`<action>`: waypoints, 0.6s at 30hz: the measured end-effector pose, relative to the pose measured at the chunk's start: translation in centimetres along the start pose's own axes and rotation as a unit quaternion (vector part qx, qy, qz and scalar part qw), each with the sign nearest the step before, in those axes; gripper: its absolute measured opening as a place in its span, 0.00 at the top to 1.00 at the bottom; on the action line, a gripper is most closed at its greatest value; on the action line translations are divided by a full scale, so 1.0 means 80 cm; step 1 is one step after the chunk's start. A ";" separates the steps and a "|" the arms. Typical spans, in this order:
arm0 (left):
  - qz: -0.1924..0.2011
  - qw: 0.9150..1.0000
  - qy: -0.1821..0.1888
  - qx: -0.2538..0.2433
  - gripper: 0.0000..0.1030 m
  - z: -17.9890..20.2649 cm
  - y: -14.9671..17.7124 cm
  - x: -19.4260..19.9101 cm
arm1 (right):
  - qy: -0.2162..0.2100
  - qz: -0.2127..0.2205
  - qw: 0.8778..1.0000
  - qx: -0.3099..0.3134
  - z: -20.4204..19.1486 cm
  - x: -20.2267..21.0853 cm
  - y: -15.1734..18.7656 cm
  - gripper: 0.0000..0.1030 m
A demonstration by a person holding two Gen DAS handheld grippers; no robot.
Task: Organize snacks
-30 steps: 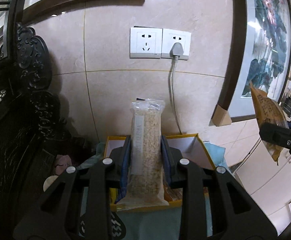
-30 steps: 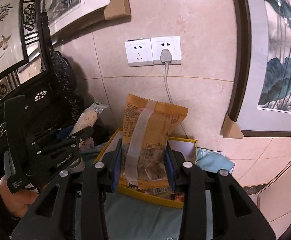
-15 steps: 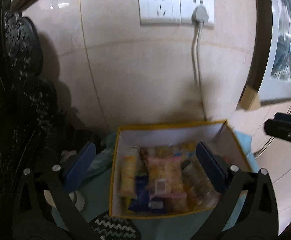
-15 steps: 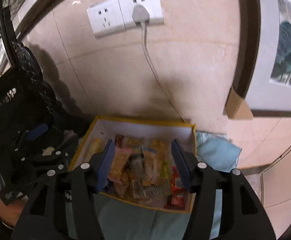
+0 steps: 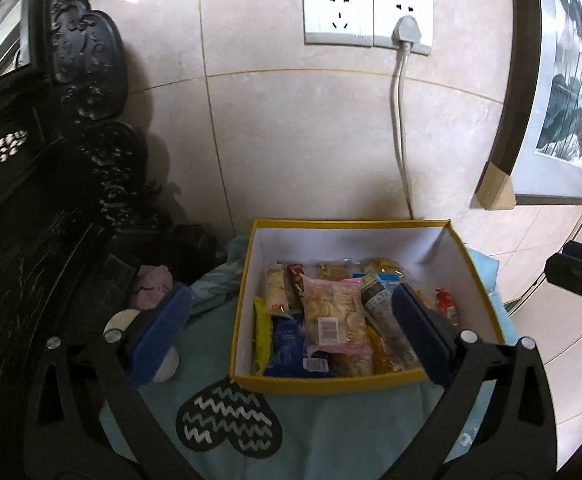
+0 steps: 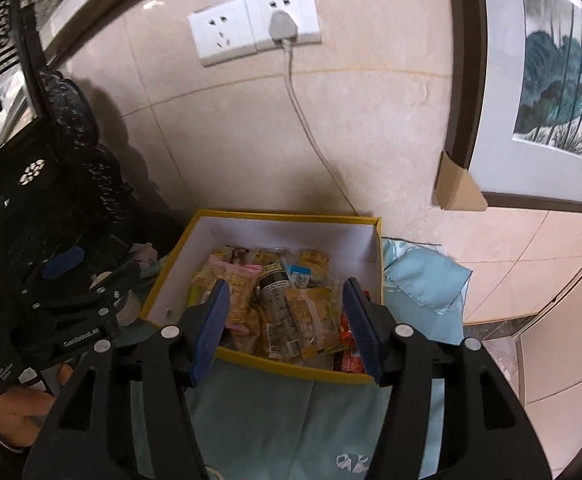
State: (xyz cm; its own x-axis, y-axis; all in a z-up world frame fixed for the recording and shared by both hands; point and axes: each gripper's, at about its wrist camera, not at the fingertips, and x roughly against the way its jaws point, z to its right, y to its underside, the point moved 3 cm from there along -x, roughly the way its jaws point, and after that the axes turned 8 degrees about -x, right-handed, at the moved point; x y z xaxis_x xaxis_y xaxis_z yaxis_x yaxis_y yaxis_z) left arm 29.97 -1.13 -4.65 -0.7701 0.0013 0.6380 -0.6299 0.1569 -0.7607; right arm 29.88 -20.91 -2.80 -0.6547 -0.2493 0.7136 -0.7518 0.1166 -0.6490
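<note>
A yellow box with white inner walls [image 5: 347, 236] sits on a teal cloth against the wall; it also shows in the right wrist view [image 6: 291, 218]. Several snack packs fill its bottom, among them a pink-edged cracker pack [image 5: 333, 316] and an orange pack with a clear strip [image 6: 311, 320]. My left gripper [image 5: 291, 332] is open wide and empty above the box's front. My right gripper [image 6: 285, 320] is open and empty above the box's front right part. The left gripper's body also shows in the right wrist view [image 6: 63, 300].
A tiled wall with a double socket [image 5: 367, 14] and a plugged-in cord [image 5: 401, 128] stands behind the box. Dark carved furniture [image 5: 51, 200] is at the left. A framed painting [image 6: 551, 80] leans at the right. The teal cloth [image 6: 423, 280] hangs past the box.
Both grippers held snack packs up a second ago. They have opened and both packs now lie in the box. Both views have tilted down toward the box.
</note>
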 end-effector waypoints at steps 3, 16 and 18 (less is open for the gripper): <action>0.003 1.000 0.003 0.008 0.02 -0.001 0.002 0.022 | 0.000 0.009 1.000 0.009 -0.010 0.023 0.007 0.41; 0.009 1.000 0.007 0.003 0.02 0.008 0.062 0.134 | -0.001 0.025 1.000 0.009 -0.018 0.118 0.071 0.38; 0.005 1.000 0.009 -0.003 0.02 0.013 0.085 0.153 | -0.002 0.022 1.000 0.011 -0.018 0.130 0.089 0.38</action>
State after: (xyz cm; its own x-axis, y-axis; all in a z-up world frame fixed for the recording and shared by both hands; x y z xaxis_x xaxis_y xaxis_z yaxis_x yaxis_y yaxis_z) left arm 16.14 -1.06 -2.14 -0.7740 0.0212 0.6328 -0.6218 0.1631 -0.7660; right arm 17.63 -21.30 0.38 -0.6866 -0.2481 0.6834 -0.7204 0.1054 -0.6855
